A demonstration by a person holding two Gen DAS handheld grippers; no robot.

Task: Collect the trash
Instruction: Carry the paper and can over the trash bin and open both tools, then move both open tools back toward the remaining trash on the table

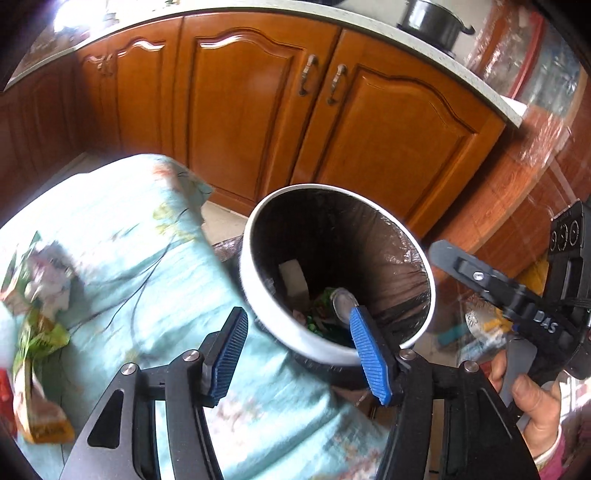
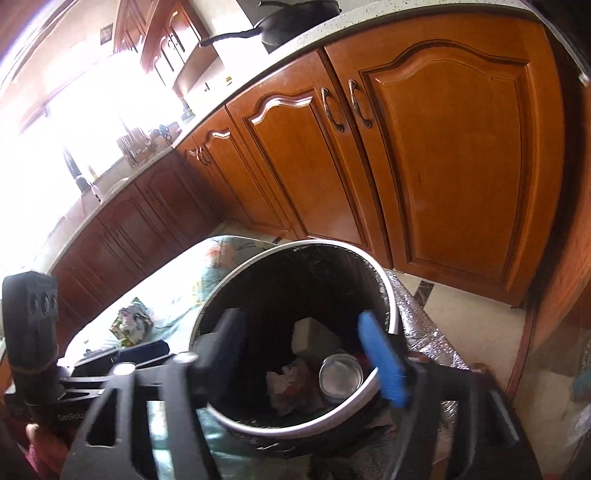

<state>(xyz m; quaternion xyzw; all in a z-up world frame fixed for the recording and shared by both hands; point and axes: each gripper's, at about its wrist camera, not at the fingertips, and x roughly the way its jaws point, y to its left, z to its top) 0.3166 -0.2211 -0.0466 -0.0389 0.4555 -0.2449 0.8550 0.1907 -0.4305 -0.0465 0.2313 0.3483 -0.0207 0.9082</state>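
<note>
Running across the top, from 9 to 3 o'clock in both wrist views: wooden cabinets [image 1: 258, 110] under a pale counter [image 1: 369, 27], with a black pot [image 1: 430, 20] sitting at 1 o'clock. Filling the left view from 8 to 10 o'clock: a table under a light blue cloth [image 1: 140, 229], carrying wrappers [image 1: 40, 306] at 9 o'clock, blurred. Standing just beside the table edge at centre: a white bin [image 1: 295, 343] lined with a dark bag, holding a can [image 2: 340, 376], a white block [image 2: 314, 336] and crumpled paper [image 2: 288, 384]. Hovering over the bin mouth, gaping and gripping nothing: the right gripper [image 2: 306, 358]. Hanging at 6 o'clock over the cloth and bin rim, likewise spread wide and gripping nothing: the left gripper [image 1: 299, 350].
</note>
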